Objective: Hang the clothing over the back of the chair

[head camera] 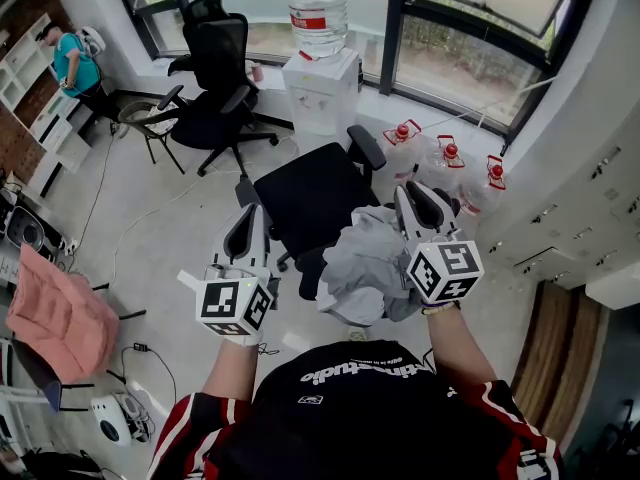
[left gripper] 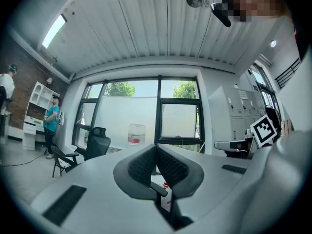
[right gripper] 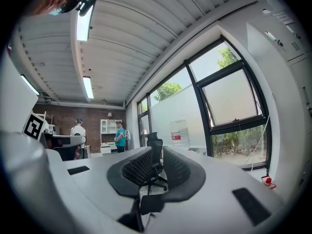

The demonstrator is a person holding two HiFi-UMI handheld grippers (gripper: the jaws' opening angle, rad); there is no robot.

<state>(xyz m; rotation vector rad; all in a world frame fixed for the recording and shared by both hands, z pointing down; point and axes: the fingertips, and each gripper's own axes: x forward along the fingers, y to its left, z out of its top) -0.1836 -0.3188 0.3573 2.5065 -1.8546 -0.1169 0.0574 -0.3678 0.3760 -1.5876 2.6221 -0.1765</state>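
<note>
The left tongs [head camera: 247,218] are pressed together, empty. The right tongs [head camera: 424,206] stand slightly spread with nothing between them. Between the two, closer to the right tongs, the grey clothing [head camera: 362,263] lies bunched over the back of the black chair [head camera: 310,200]. Farther off stands a water dispenser [head camera: 322,88].

Clothing [head camera: 365,263] at near edge of chair [head camera: 305,200], dispenser [head camera: 322,88] beyond

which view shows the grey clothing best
The head view: the grey clothing shows whole there, as a crumpled bundle overlapping the near edge of the black office chair. Neither the left gripper view nor the right gripper view shows any of it.
</note>
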